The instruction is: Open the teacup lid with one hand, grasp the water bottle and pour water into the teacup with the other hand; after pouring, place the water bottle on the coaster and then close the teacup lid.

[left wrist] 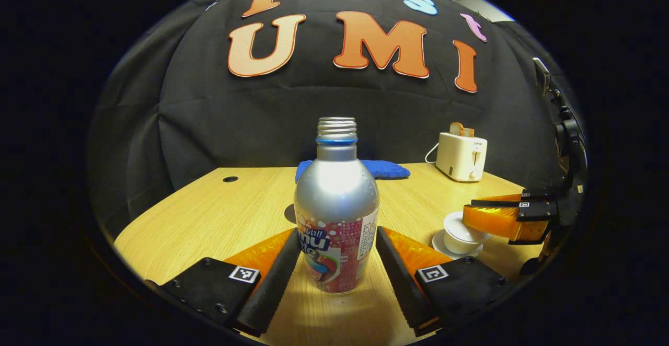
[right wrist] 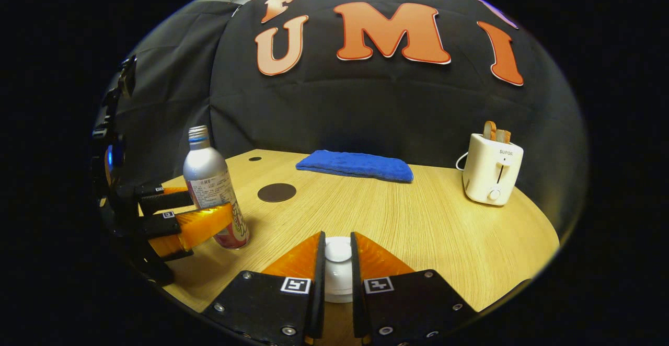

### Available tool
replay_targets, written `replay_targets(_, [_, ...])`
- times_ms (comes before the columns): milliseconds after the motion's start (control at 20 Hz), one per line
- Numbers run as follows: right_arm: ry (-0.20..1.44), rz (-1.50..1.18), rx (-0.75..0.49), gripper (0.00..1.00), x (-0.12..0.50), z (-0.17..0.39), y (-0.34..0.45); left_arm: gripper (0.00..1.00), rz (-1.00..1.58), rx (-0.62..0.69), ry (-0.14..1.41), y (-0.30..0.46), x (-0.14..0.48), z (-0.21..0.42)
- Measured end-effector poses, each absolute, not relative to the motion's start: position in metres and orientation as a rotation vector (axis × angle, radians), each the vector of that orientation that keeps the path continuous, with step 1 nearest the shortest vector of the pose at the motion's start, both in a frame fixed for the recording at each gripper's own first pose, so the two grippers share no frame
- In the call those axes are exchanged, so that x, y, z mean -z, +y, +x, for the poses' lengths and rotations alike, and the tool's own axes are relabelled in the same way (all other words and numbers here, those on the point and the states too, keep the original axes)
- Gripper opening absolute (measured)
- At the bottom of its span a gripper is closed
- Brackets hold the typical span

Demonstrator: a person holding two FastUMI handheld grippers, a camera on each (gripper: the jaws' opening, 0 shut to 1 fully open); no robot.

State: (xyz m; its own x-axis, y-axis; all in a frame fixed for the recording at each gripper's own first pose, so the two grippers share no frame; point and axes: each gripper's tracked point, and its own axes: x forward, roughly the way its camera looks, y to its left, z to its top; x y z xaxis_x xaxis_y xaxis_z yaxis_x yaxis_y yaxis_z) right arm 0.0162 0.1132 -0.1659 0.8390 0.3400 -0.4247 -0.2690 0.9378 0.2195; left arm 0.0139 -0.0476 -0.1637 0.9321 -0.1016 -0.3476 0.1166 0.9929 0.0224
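A light wood-grain counter with a rounded edge carries everything. In the right gripper view, a silver metal water bottle with a red printed label stands upright at the left of the frame. Just right of it, farther back, lies a flat dark round coaster. A folded blue cloth lies along the far edge at centre. A white toaster holding bread slices stands at the right. At lower centre sits a white porcelain teacup with its lid, resting on a white saucer. A small dark hole marks the counter's far left.
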Motion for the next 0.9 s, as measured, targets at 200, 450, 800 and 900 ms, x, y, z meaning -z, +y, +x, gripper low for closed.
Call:
replay_targets(200, [0.451, 0.175, -0.302, 0.23, 0.157, 0.019, 0.105, 0.89, 0.042, 0.109, 0.357, -0.047, 0.166, 0.015])
replay_targets(450, [0.431, 0.194, -0.281, 0.23, 0.146, 0.015, 0.092, 0.88, 0.042, 0.105, 0.354, -0.046, 0.167, 0.019])
replay_targets(800, [0.404, 0.186, -0.205, 0.23, 0.14, 0.012, 0.057, 0.8, 0.093, 0.082, 0.327, -0.04, 0.159, 0.031])
replay_targets(900, [0.399, 0.185, -0.185, 0.22, 0.135, 0.018, 0.049, 0.81, 0.151, 0.064, 0.308, -0.034, 0.15, 0.034])
